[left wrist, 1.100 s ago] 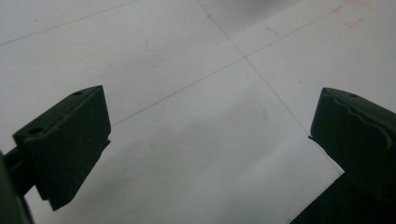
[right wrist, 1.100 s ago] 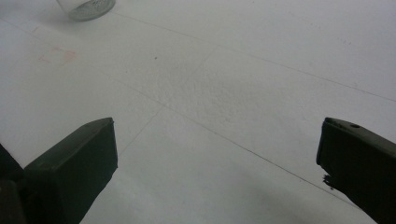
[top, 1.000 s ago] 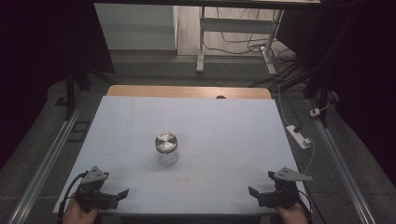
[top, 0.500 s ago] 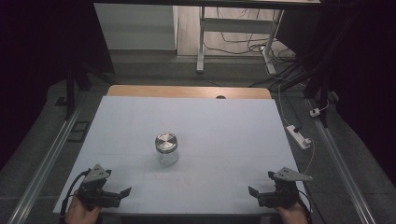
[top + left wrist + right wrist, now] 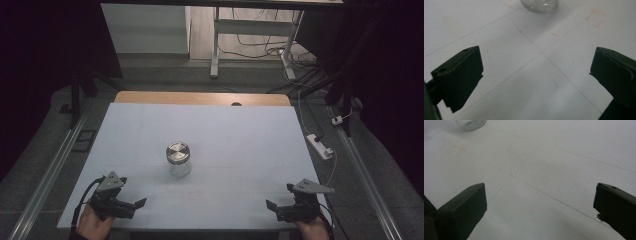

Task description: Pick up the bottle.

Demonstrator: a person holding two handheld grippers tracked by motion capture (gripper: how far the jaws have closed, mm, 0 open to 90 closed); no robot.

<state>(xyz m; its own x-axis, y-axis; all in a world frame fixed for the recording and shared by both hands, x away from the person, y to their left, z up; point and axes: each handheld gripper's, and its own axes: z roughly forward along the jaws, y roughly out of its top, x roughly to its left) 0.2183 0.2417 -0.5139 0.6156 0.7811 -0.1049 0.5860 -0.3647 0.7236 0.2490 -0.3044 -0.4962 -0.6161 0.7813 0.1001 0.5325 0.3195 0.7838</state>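
Start position; both my grippers sit at the near edge of the table (image 5: 150, 120), well apart from each other and from the work. Left gripper (image 5: 131, 205): jaws wide apart, nothing between them but bare white sheet. Right gripper (image 5: 277, 207): jaws likewise wide apart, nothing held.

The jar (image 5: 178, 159), clear glass with a metal screw lid (image 5: 178, 151), stands upright near the middle of the table; it lies ahead of both pairs of jaws, beyond the left jaws and a little to their right, beyond the right jaws and far off to their left. In the left gripper view its base (image 5: 539, 5) sits at the top edge, ahead of the gap between the jaws; in the right gripper view the base (image 5: 471, 124) shows at the top left corner, further off. Lid appears on; how tightly, I cannot tell.

Judgement: the step in hand is the approach, not yet begun; no contact with the jar. The left jaws are the nearer. Next move calls for bringing one pair forward to bracket the glass body, closing firmly enough to hold it without tipping; the other pair should come over the lid; smooth glass may slip, so square the jaws first.
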